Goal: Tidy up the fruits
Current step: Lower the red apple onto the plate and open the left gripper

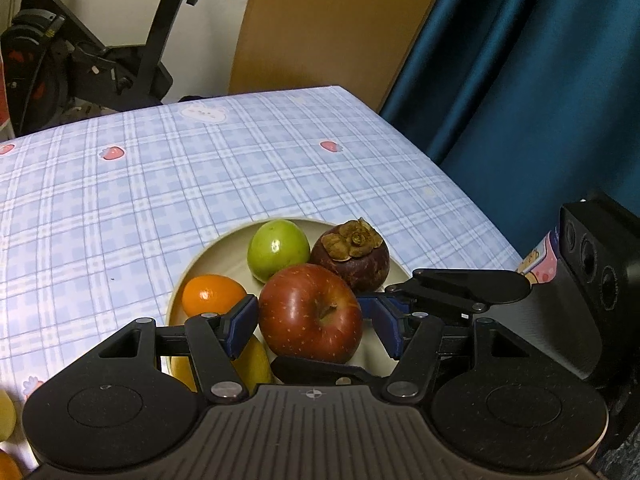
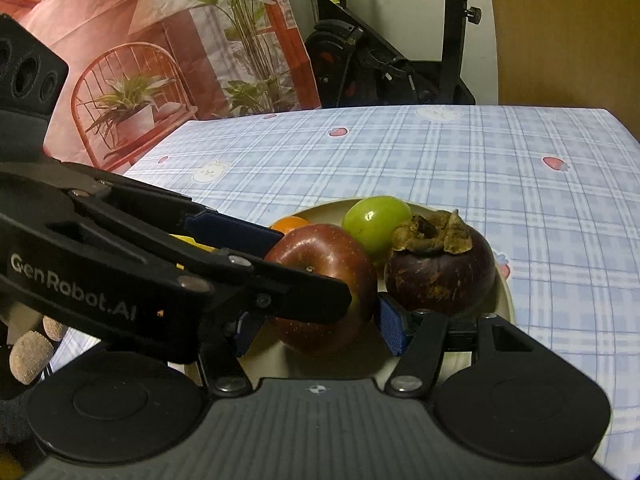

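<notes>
A: What sits on the checked tablecloth [image 1: 168,184]?

B: A pale round plate [image 1: 216,254], holding five fruits. Largest is the red apple [image 1: 310,314] at the near side. Behind it to the right is a dark mangosteen [image 1: 352,260] with a dried brown calyx, touching a green fruit [image 1: 278,248] on its left. An orange [image 1: 212,294] lies at the plate's left, and a yellow fruit [image 1: 252,364], mostly hidden by the linkage, is perhaps a banana.

A: And the grippers?

B: The left gripper [image 1: 314,324] has its blue pads either side of the apple, the left pad against the skin, the right one seemingly just clear, so I cannot tell if it grips. The right gripper [image 2: 320,330] straddles the same apple, jaws spread wide, its right pad [image 2: 392,330] just beside the apple below the mangosteen
</notes>
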Available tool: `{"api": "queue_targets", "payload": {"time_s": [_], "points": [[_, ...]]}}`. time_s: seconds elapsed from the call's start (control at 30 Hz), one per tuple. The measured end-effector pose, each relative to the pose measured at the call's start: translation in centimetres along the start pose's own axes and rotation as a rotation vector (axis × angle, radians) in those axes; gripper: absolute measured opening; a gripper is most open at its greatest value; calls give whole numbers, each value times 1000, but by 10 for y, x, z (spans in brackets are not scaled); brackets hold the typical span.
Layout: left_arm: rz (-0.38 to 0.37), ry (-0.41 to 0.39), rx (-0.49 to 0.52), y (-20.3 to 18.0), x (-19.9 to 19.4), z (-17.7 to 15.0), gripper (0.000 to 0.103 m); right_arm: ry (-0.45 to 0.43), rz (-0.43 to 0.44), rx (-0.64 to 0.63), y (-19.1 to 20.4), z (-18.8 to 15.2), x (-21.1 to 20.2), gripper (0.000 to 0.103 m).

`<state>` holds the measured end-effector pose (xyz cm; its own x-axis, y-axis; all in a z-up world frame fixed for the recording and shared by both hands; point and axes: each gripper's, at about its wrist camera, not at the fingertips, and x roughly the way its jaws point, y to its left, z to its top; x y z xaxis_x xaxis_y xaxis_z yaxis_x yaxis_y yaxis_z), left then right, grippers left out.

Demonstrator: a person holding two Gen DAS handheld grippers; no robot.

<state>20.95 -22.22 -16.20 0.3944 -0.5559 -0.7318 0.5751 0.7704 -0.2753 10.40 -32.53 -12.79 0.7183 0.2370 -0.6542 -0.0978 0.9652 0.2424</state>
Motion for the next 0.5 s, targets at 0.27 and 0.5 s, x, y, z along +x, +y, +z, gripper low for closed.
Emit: {"api": "queue_targets", "payload": {"time_s": [0.27,0.5], "points": [[11,-24,9,-2,-7,1,64,1,-15,15,1,3,5,62],[31,-34,8,-3,-11,-1,64,14,-29,7,3,4,4,63]]}}
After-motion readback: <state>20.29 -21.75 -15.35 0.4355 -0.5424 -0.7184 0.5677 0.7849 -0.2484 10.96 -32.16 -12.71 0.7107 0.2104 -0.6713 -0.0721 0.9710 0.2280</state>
